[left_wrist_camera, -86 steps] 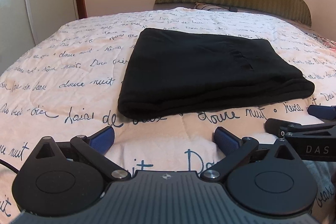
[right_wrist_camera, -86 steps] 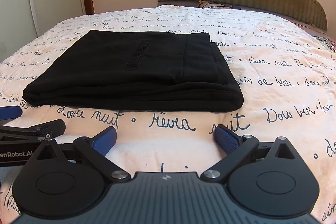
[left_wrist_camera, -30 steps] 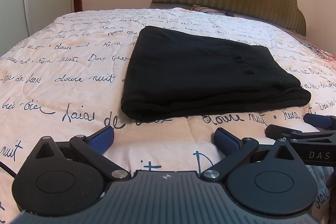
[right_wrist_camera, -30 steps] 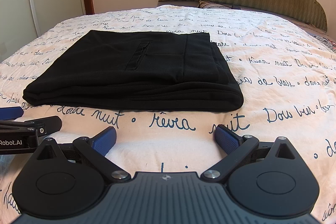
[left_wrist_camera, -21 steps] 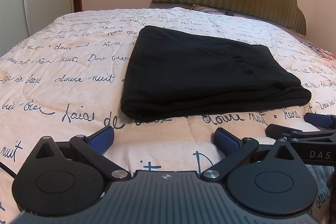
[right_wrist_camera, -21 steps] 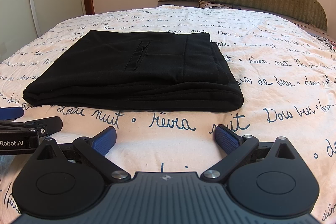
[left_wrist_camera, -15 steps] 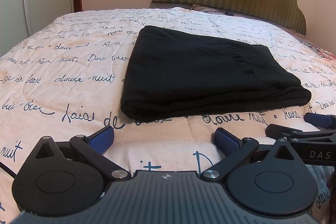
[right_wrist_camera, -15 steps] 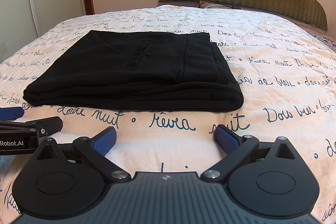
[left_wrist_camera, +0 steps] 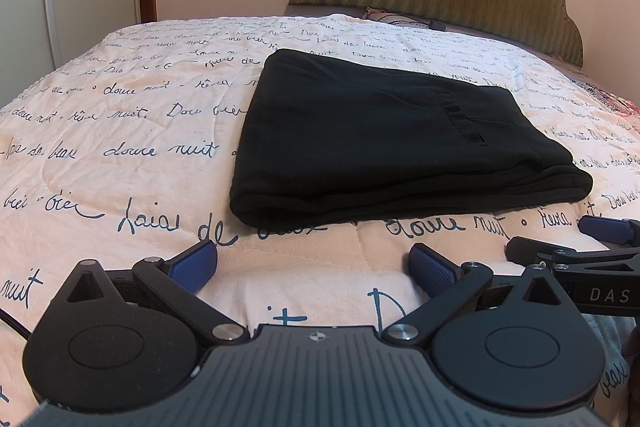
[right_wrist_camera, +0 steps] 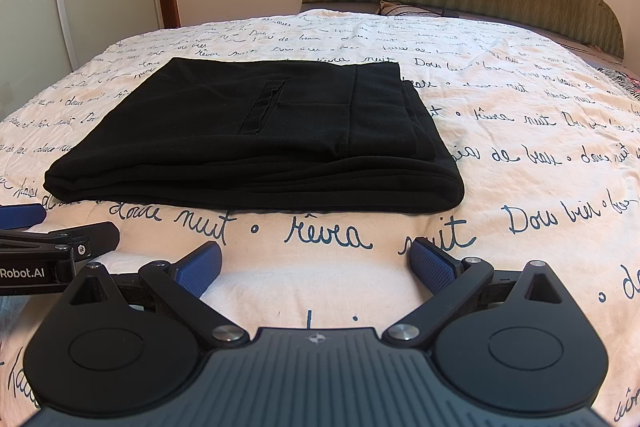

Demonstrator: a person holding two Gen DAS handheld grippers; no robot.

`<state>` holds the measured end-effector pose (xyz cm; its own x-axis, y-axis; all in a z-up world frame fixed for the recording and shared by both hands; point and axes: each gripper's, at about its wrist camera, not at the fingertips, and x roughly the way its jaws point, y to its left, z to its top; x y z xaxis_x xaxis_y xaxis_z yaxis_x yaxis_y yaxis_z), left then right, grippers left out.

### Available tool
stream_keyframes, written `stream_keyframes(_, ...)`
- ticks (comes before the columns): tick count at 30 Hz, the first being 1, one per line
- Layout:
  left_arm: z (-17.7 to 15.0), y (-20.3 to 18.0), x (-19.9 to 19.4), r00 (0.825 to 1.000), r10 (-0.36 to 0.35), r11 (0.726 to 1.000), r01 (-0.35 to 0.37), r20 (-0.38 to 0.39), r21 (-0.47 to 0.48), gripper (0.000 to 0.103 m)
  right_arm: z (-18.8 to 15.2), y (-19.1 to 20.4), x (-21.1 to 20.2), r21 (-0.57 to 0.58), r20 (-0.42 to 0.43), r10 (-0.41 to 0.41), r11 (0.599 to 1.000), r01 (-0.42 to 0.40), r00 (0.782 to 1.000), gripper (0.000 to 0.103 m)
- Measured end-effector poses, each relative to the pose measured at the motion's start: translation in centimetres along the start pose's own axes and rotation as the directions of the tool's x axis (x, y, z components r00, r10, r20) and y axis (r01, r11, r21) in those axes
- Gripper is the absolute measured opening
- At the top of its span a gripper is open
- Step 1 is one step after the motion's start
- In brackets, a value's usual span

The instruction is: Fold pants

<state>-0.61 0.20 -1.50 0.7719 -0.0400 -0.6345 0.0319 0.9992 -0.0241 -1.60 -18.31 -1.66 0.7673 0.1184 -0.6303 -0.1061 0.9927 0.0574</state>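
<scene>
The pants (left_wrist_camera: 384, 143) lie folded on the bed (left_wrist_camera: 120, 115), long axis crosswise, at 12 o'clock from both empty, wide-spread claws (left (left_wrist_camera: 312, 263), right (right_wrist_camera: 316, 263)), neither clearly nearer.

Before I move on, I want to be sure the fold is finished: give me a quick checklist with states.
1. Black pants folded into a flat rectangle on the bedspread: ok.
2. Layers stacked at the near edge, none spilling out: ok.
3. Left hand-held gripper open, holding nothing: ok.
4. Right hand-held gripper open, holding nothing: ok.
5. Both grippers apart from the pants: ok.
6. Far edge layers aligned: cannot tell.
</scene>
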Motion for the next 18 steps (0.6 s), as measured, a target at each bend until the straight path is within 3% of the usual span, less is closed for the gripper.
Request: stream_keyframes(18, -0.03, -0.03, 0.05, 1.000, -0.005, 1.000, 0.005, 0.002, -0.007, 0.103, -0.02, -0.01, 0.00, 0.001, 0.000, 0.000, 1.000, 0.000, 1.000, 0.101)
